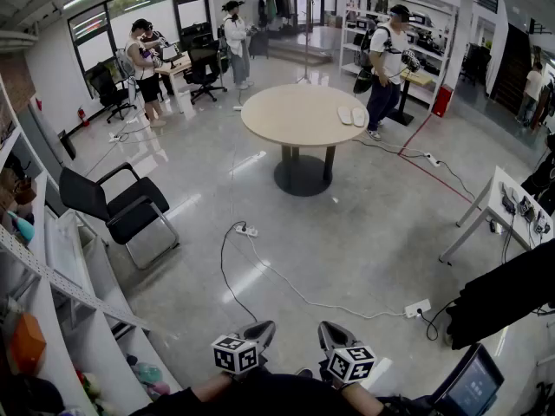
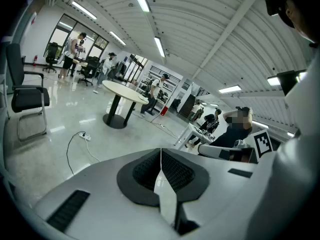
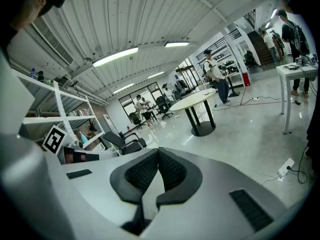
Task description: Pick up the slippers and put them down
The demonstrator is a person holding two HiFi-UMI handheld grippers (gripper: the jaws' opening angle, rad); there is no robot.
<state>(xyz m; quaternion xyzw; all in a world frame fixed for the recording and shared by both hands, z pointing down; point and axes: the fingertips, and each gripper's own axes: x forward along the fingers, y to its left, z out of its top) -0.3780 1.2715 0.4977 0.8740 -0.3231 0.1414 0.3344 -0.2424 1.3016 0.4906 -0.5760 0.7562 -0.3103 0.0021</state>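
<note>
Inventory as I saw it from the operator's seat.

1. Left gripper [image 1: 262, 329]: held low at the near edge of the head view and pointed out across the floor. Its fingers [image 2: 146, 170] were pressed together along a single seam with nothing between them.
2. Right gripper [image 1: 330, 330]: held just beside the left one, the two apart and not touching. Its fingers [image 3: 143, 172] were likewise fully closed and held nothing.
3. Slippers [image 1: 352, 116]: a pale pair, lying side by side on the right part of the round bench [image 1: 286, 115]. They were far from both grippers, with open floor between.
4. Round bench: a light top on a dark central pedestal, standing in the middle of the room. I could not make out the slippers on it from either gripper view.
5. Black chair [image 1: 121, 206]: on the left, nearer to me than the bench.
6. Power strip [image 1: 247, 230]: on the floor between me and the bench, with a cable trailing toward the near right.
7. Shelf [image 1: 52, 276]: along the near left wall, holding assorted items.
8. White bench [image 1: 512, 204]: at the right edge, carrying small devices.
9. Several people: standing at the far side of the room.
</note>
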